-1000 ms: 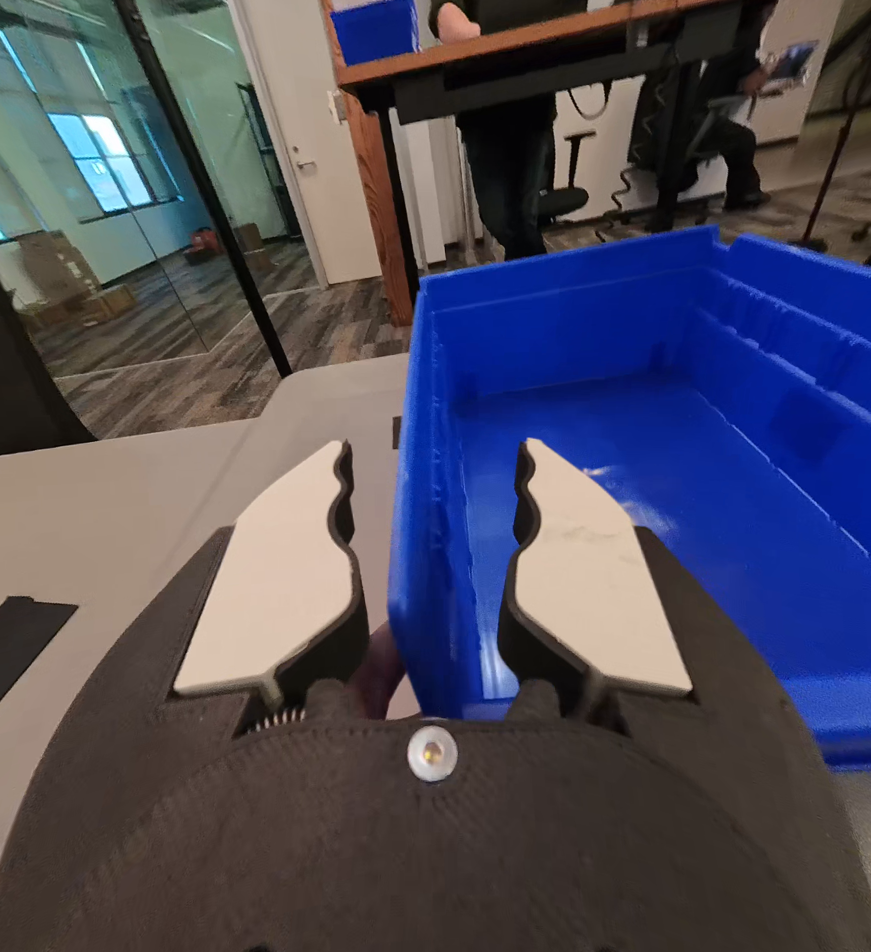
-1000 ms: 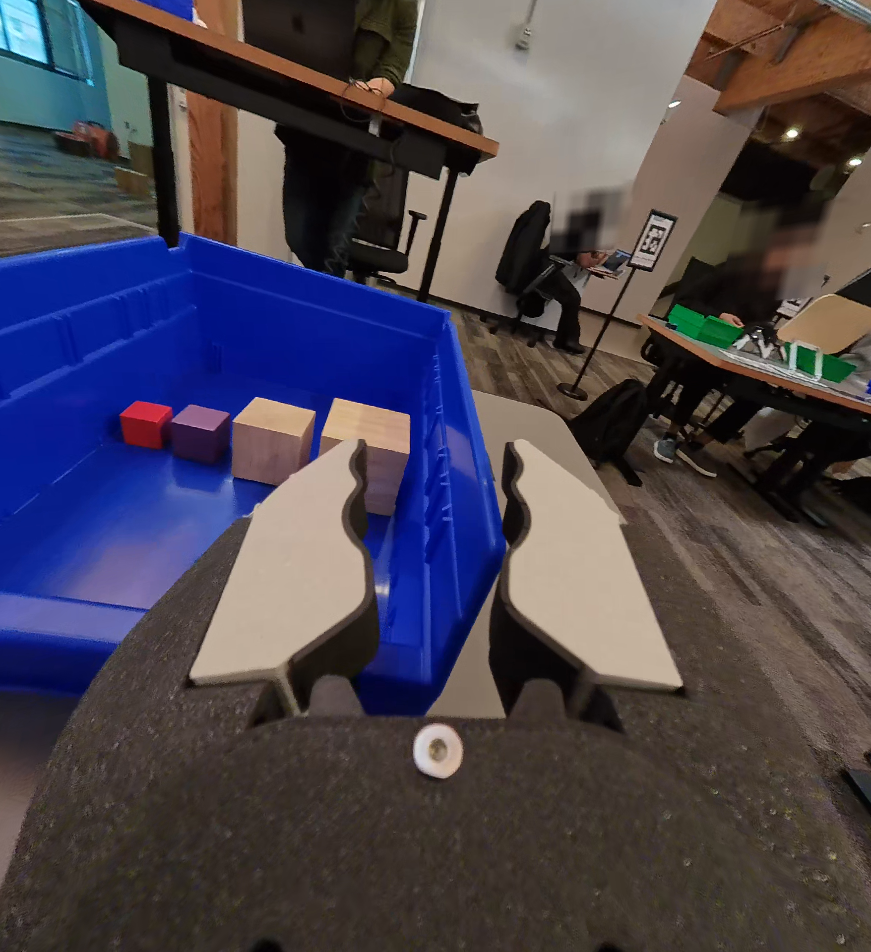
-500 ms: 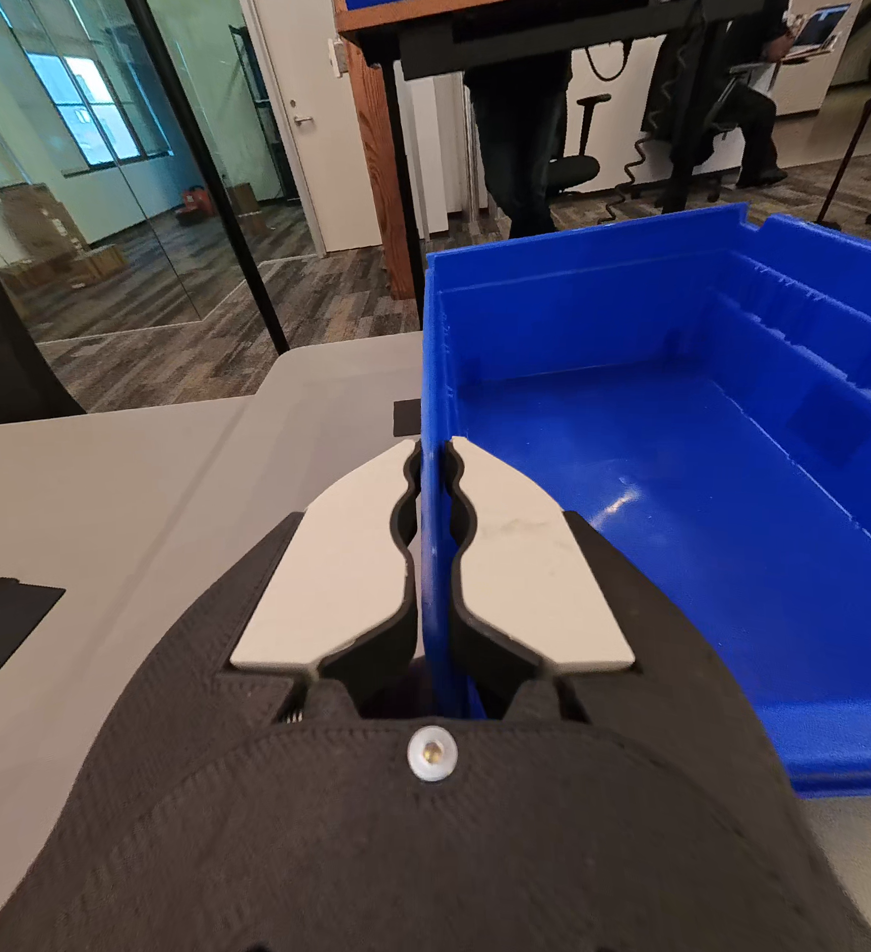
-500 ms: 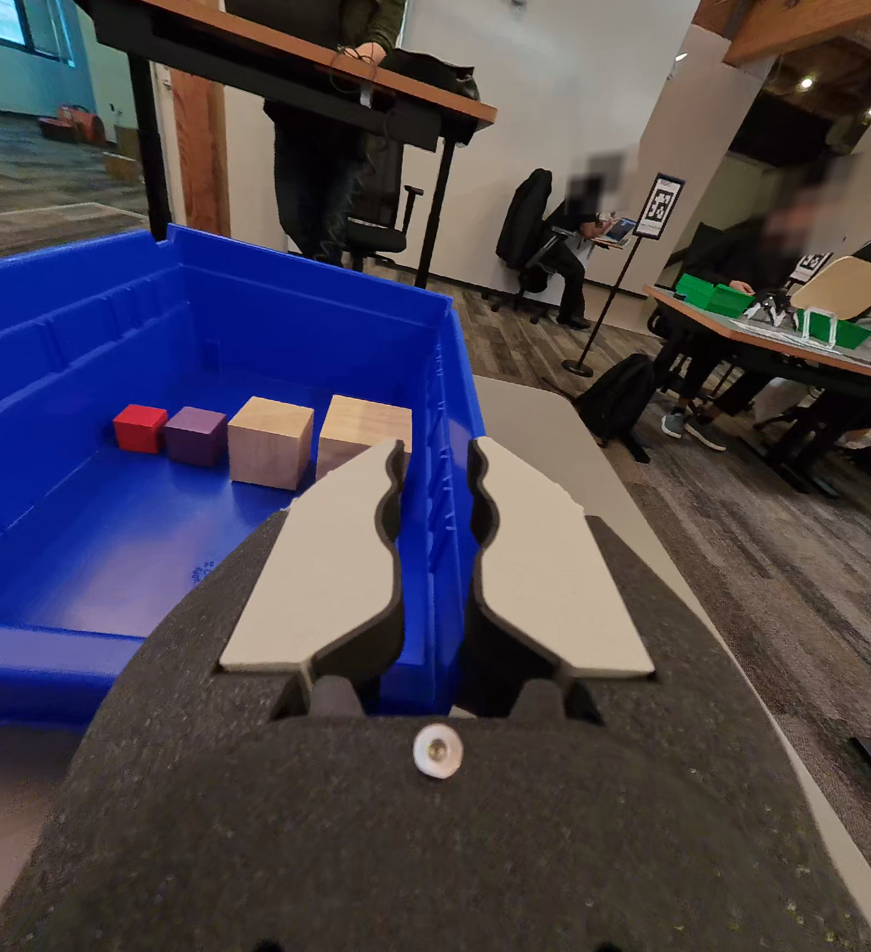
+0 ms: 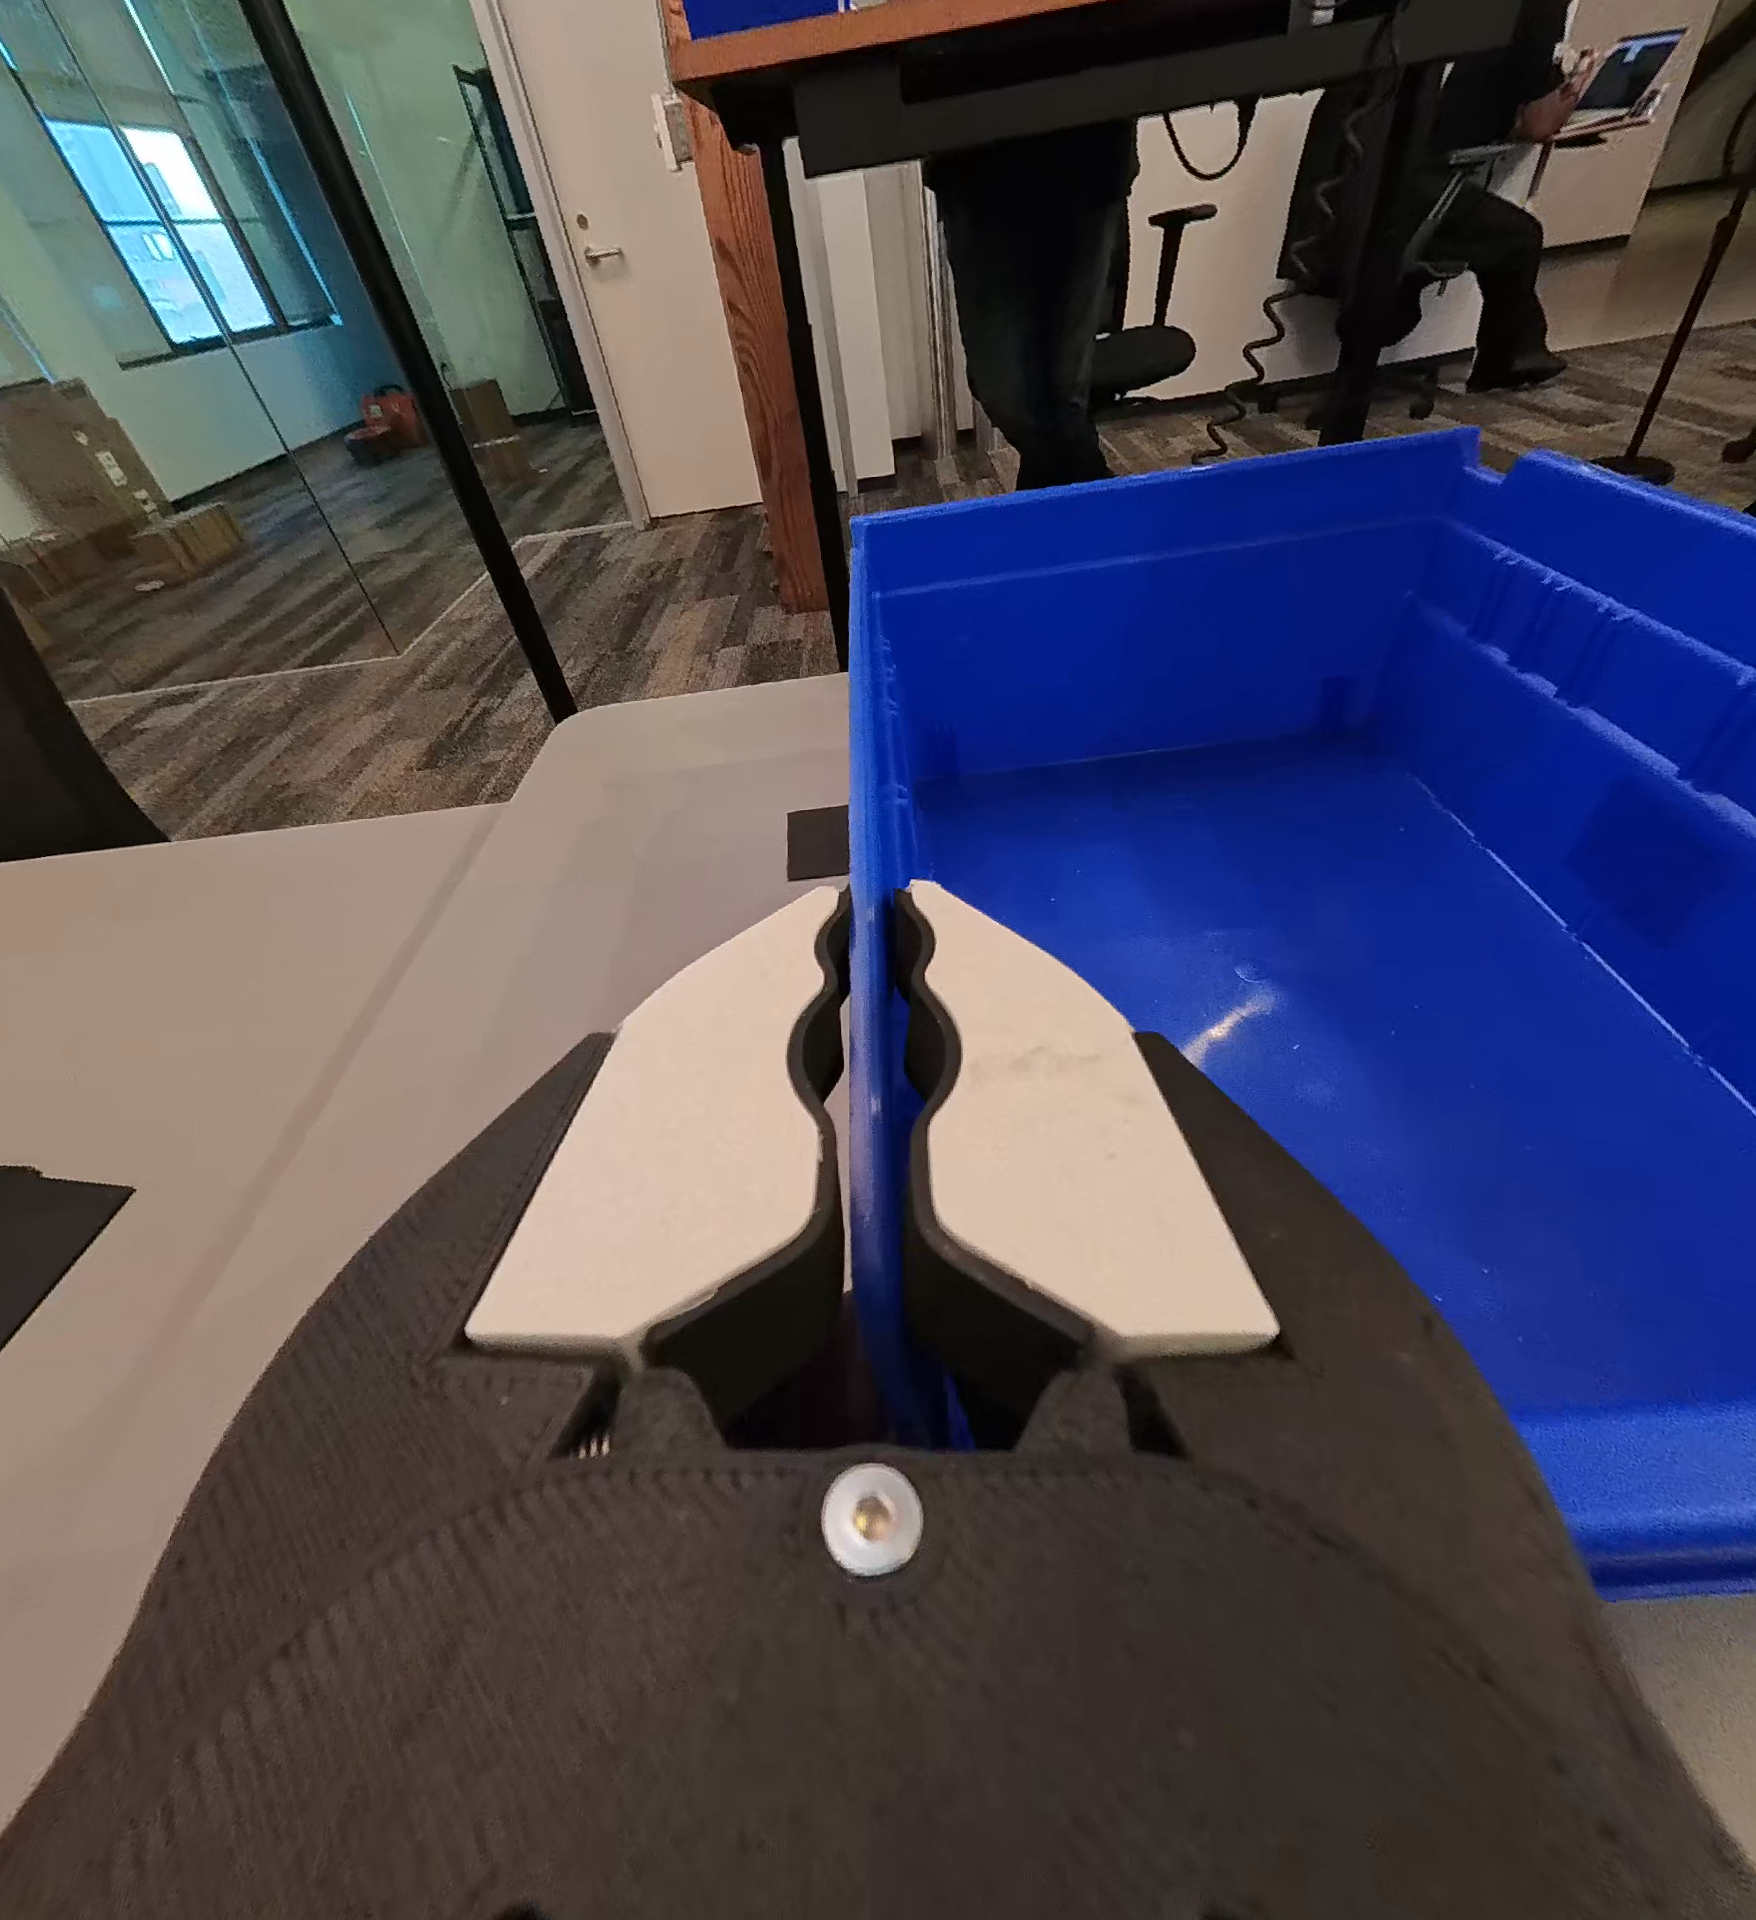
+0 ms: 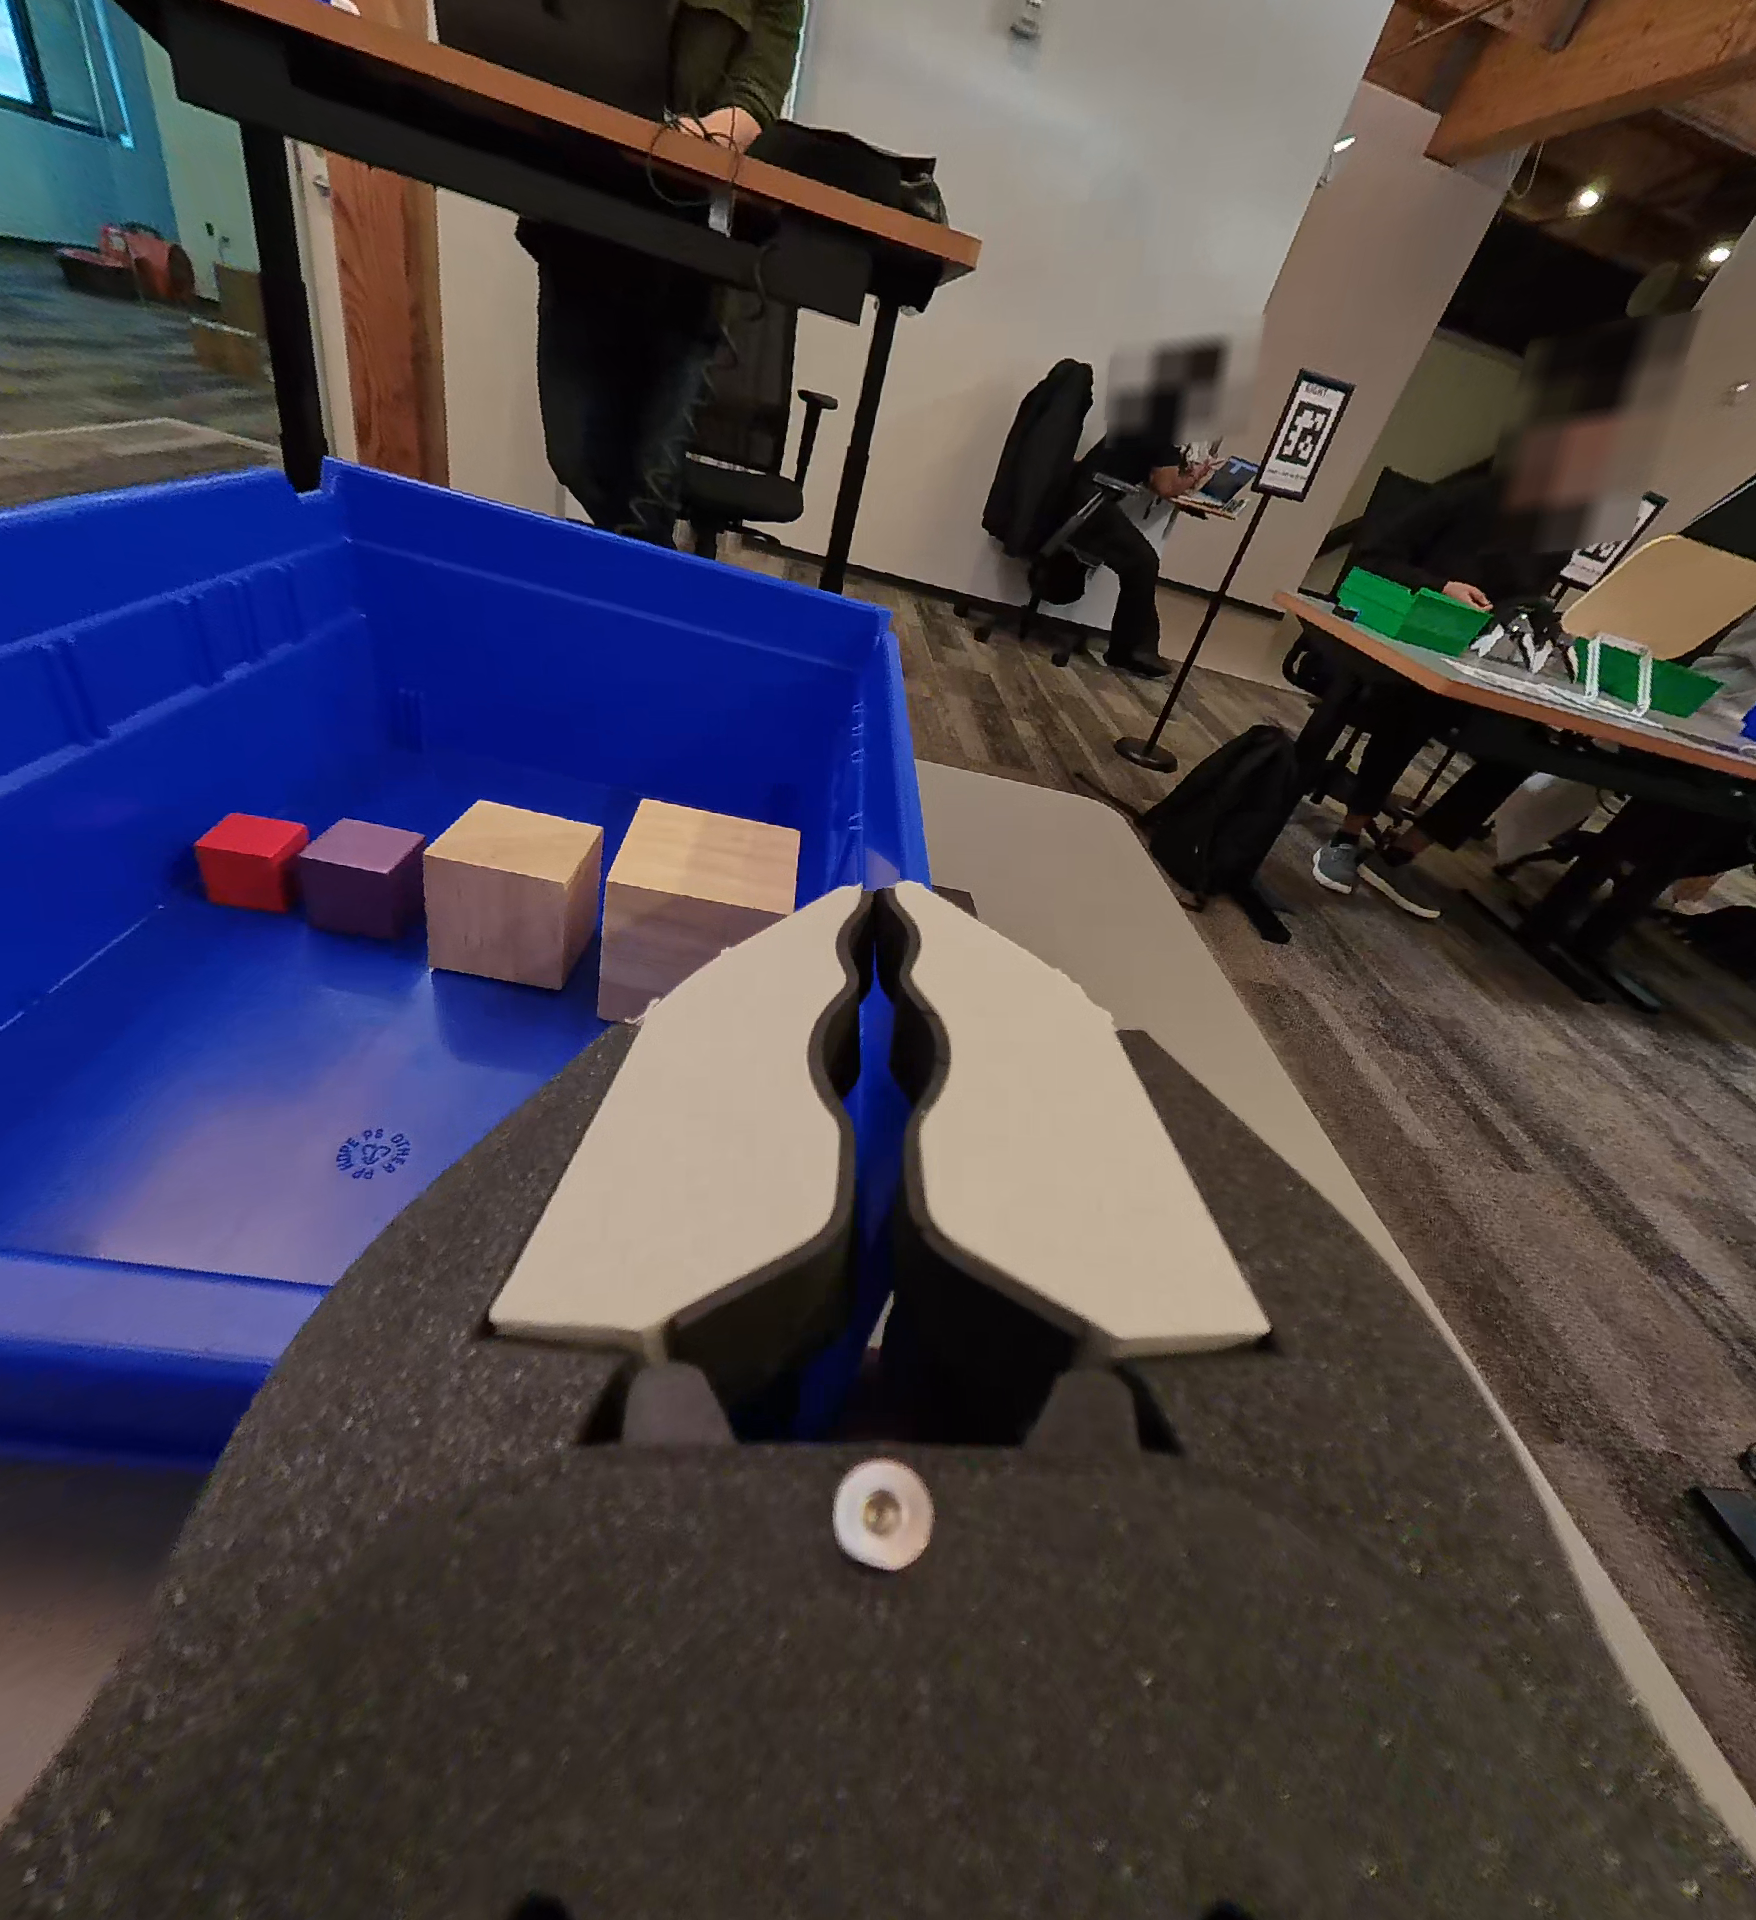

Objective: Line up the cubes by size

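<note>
A blue bin [image 5: 1373, 582] stands on a grey table [image 5: 282, 987]. My left gripper [image 5: 872, 894] is shut on the bin's left side wall, and the blue wall runs between both pads. In the right wrist view the bin [image 6: 541, 644] holds a row along its far side: a red cube [image 6: 248, 860], a purple cube [image 6: 360, 876], a wooden cube [image 6: 508, 894] and a larger wooden cube [image 6: 697, 883]. My right gripper [image 6: 874, 894] is at the bin's right wall. Its fingertips meet each other, and blue shows only through the lower gap between the pads.
Black tape patches [image 5: 1, 1257] lie on the table left of the bin. The table's right edge [image 6: 1269, 1039] drops to the floor. A person stands at a high desk [image 6: 593, 156] behind the bin. Seated people and a backpack [image 6: 1227, 810] are farther right. The gap from one gripper's tips to the other's is roughly 85 centimetres.
Both grippers were open astride the bin's side walls and have closed. The left pads closed onto the left wall. The right fingertips came together at the right wall.
</note>
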{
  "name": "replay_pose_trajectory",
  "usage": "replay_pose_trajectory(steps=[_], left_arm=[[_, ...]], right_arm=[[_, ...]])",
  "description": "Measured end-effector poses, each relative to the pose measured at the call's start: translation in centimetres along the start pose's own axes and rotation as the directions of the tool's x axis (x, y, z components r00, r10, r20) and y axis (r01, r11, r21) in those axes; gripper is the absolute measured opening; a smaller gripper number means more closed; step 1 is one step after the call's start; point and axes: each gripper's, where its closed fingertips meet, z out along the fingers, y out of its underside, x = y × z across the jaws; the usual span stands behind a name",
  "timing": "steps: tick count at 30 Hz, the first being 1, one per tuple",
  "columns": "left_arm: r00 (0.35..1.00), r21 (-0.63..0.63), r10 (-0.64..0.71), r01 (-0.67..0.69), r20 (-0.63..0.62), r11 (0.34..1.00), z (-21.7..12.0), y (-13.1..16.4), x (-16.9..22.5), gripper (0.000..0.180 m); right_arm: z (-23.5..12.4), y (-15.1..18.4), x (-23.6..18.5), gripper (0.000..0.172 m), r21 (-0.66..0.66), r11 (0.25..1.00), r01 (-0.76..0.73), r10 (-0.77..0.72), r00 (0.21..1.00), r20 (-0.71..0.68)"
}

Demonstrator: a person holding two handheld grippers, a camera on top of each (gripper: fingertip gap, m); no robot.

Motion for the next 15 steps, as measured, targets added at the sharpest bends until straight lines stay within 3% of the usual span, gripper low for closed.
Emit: replay_pose_trajectory(steps=[15], left_arm=[[1.000,0.013,0.012,-0.012,-0.003,1.000,-0.70,-0.29,0.20,0.006]], right_arm=[[-0.16,-0.03,-0.14,0.000,0.019,0.999,0.032,-0.033,0.999,0.026]])
